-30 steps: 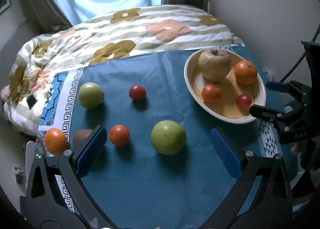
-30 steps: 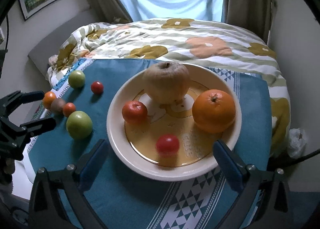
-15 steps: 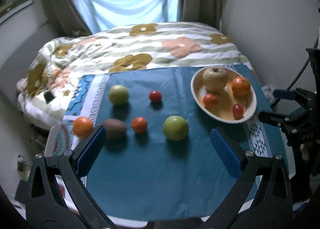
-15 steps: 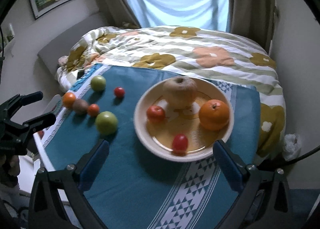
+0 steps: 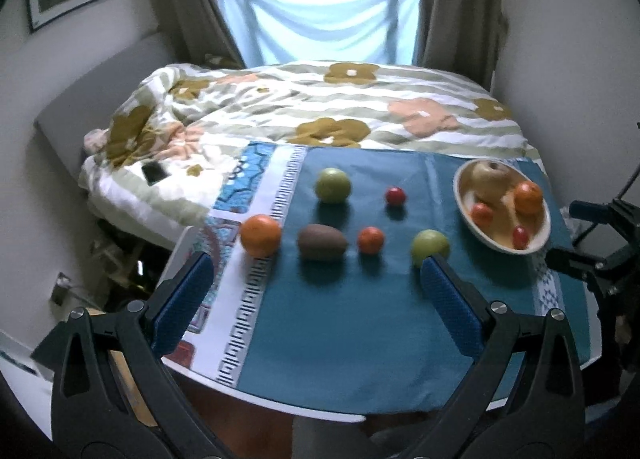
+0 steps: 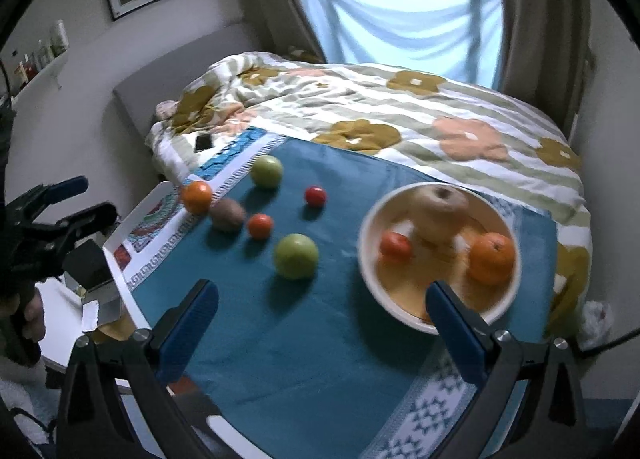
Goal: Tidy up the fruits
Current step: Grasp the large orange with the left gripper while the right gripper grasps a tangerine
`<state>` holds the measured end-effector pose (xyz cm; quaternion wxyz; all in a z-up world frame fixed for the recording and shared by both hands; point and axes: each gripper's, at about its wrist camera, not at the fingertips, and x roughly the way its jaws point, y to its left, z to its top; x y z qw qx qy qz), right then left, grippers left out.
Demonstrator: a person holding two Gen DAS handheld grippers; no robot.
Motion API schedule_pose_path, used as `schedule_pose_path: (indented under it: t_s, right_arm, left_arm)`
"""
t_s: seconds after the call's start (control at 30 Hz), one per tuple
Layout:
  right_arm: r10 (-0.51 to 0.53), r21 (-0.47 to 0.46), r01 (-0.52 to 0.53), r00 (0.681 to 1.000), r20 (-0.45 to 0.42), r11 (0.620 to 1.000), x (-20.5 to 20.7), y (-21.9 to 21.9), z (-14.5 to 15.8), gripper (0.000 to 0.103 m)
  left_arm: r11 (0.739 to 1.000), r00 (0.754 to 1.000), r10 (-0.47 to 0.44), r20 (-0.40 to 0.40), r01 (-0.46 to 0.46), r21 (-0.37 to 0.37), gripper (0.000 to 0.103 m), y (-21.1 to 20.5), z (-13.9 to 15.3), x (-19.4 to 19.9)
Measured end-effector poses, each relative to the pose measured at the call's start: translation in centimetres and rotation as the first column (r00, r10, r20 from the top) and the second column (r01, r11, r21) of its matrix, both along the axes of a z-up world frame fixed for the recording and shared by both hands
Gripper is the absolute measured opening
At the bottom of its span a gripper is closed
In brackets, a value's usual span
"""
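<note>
Both tongs, left (image 5: 316, 283) and right (image 6: 320, 307), have drawn back, spread empty; right's finger hides the bowl (image 6: 368, 259) rim.

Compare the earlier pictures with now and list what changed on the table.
Both grippers, the left gripper and the right gripper, pulled back and up from the table, so more of the room shows. Jaws open and empty throughout; nothing grasped or released. The six loose fruits on the blue cloth and the four in the bowl stayed put.
</note>
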<state>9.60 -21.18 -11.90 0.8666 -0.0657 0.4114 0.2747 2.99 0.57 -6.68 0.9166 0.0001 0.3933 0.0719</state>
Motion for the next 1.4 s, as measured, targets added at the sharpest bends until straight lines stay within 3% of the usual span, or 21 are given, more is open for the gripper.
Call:
schedule_pose_path:
  t_s: [0.3,0.53,1.0,1.23,1.4]
  right_arm:
    - [-0.014,-0.034,0.014,1.000,-0.005,0.999,1.0,6.2,-0.5,0.103]
    - [-0.037,-0.104,0.034,0.999,-0.035,0.994,2.6,10.8,-2.4,0.103]
    - [-0.069,-0.297,0.055,0.997,-0.039,0.953,6.3,15.7,-8.8,0.103]
    - [-0.028,-0.368,0.009,0.999,-0.046,0.930,7.9,16.8,-11.0,0.097]
    - [-0.003,-0.382,-0.027,0.997,-0.077,0.924,8.7,17.2,-11.9,0.087]
  left_arm:
    - [0.997,0.996,-0.081,-0.041,0.080,-0.022,0.103,5.4,-1.4,3.4]
    - [0.984,0.978,-0.177,-0.107,0.172,-0.055,0.103,9.3,-4.3,7.0]
    - [0.919,0.886,-0.393,-0.247,0.391,-0.060,0.103,11.8,-12.7,13.1]
    - [0.886,0.844,-0.456,-0.283,0.461,-0.053,0.088,11.6,-15.1,14.7]
    - [0.867,0.821,-0.491,-0.292,0.492,-0.076,0.075,11.4,-16.0,15.3]
